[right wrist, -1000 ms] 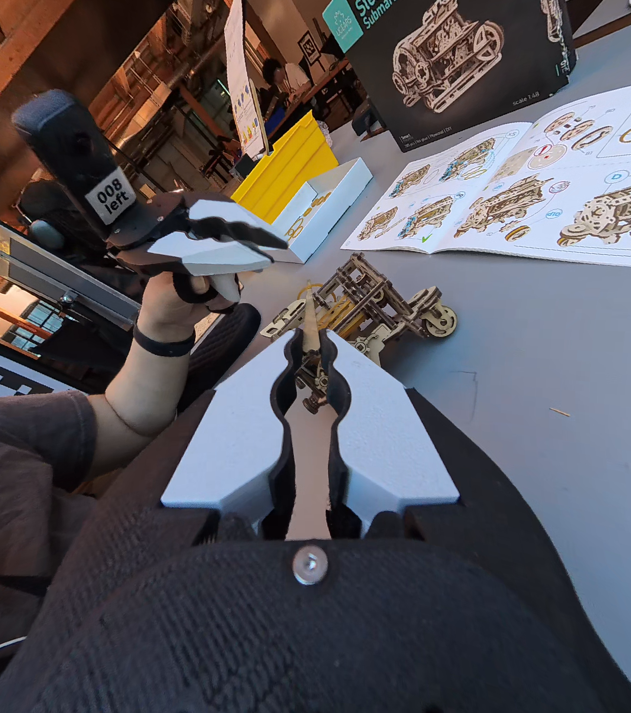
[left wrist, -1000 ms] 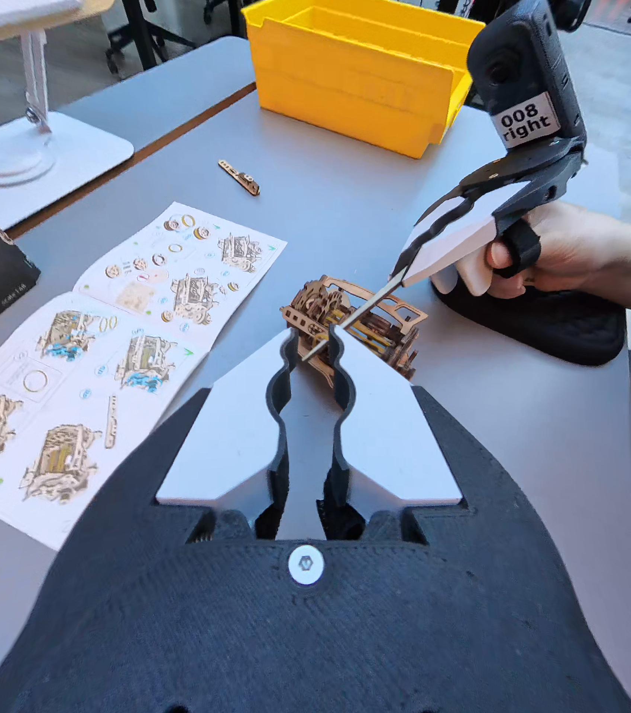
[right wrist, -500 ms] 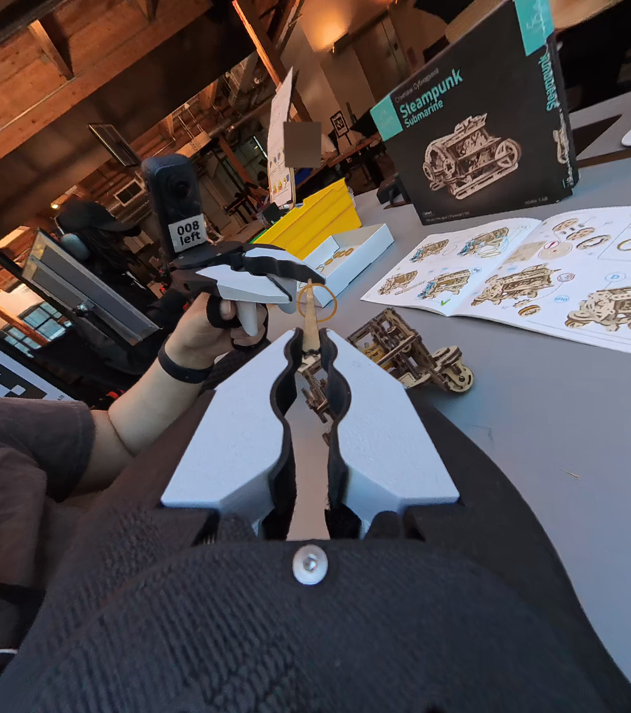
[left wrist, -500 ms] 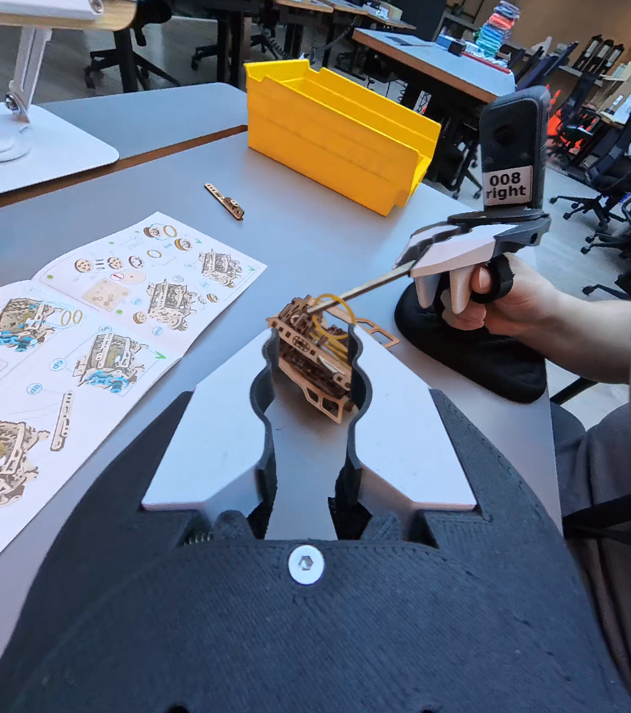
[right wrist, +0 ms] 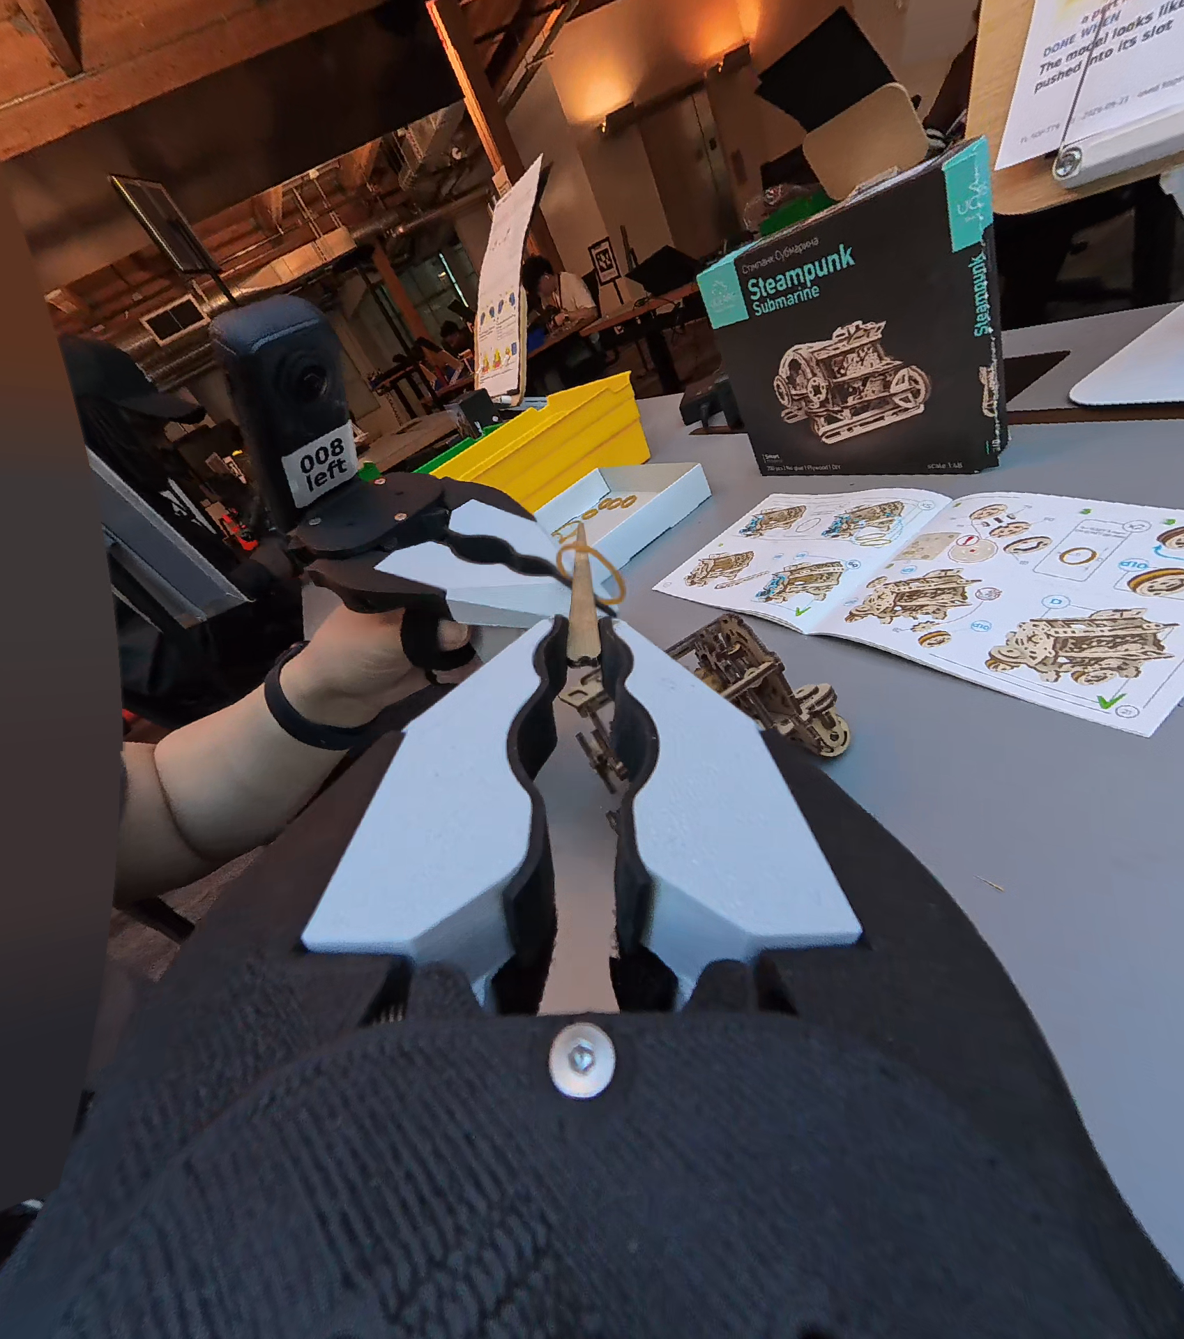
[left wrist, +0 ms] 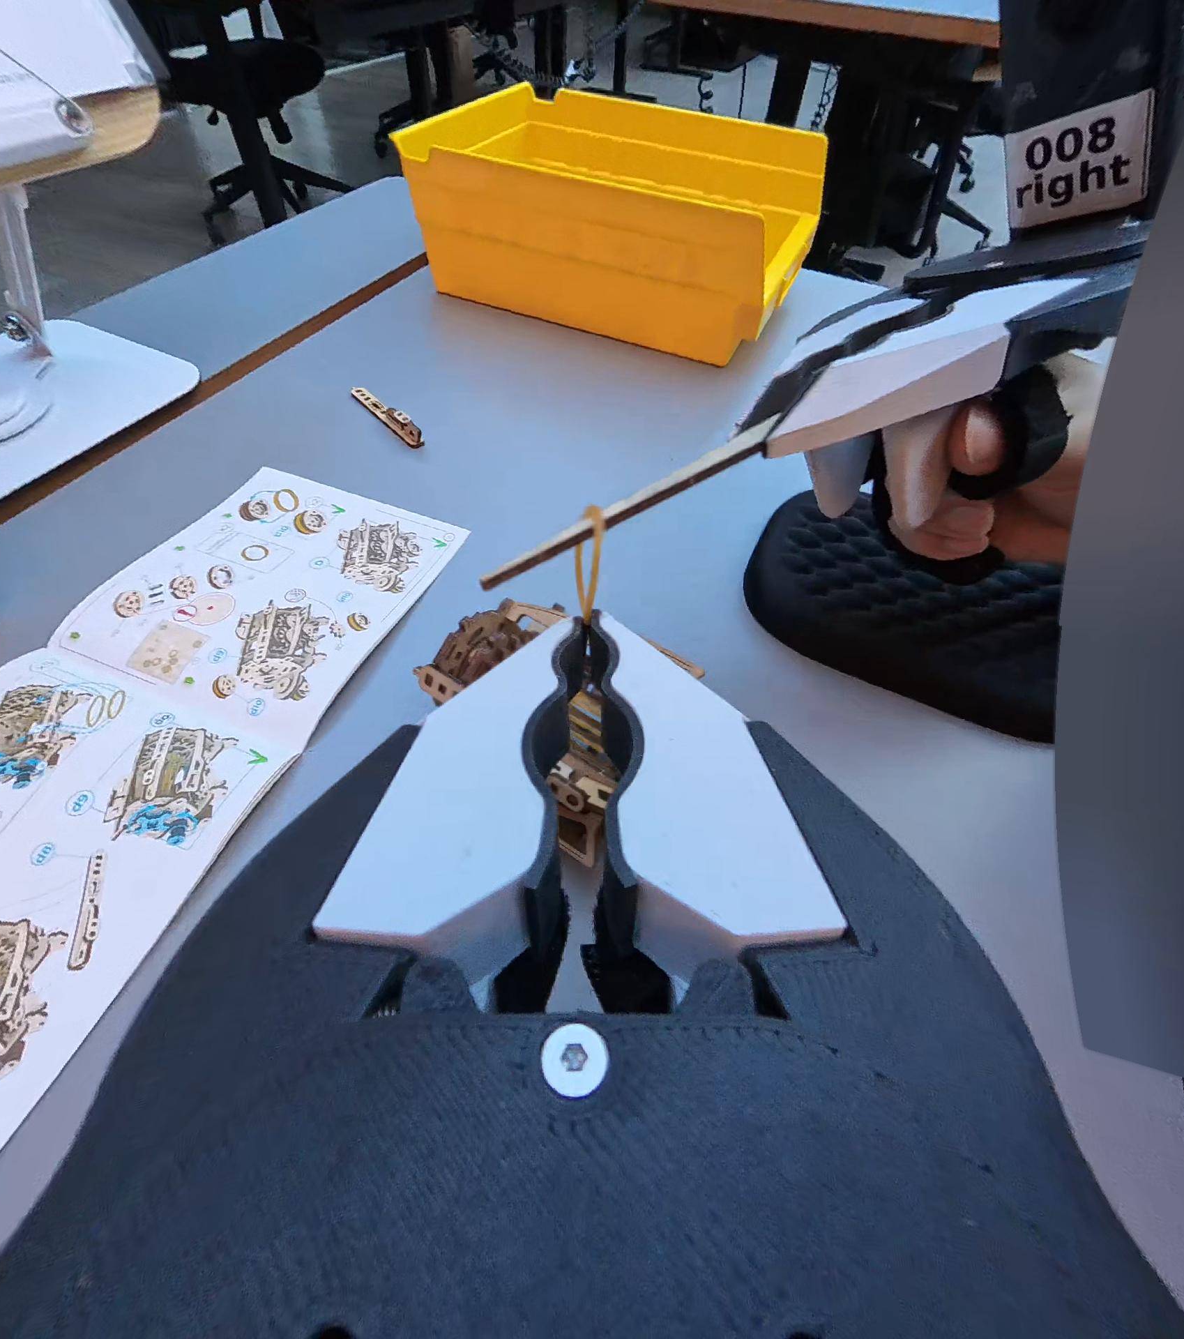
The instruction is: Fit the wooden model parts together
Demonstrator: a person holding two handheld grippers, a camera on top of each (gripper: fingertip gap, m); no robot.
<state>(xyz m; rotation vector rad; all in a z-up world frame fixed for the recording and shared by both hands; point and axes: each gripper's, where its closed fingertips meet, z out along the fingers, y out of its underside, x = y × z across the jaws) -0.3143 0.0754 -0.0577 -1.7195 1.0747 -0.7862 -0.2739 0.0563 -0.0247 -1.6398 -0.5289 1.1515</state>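
The wooden model lies on the grey table, partly hidden behind my left fingers; it also shows in the right wrist view. My left gripper is shut on a yellow rubber band, pinching its lower end above the model. The band's upper end loops over a thin wooden stick. My right gripper is shut on that stick, which points up and forward. In the right wrist view the band rings the stick beside the left gripper. The right gripper enters the left wrist view from the upper right.
An open instruction booklet lies left of the model. A yellow bin stands at the back, with a loose wooden strip before it. A black pad lies right. The kit box and a white tray stand beyond. Tip to tip, the grippers are about 6 cm apart.
The left gripper was open around the model; it has risen and shut on the rubber band. The right gripper has lifted the stick out of the model with the band hooked on it.
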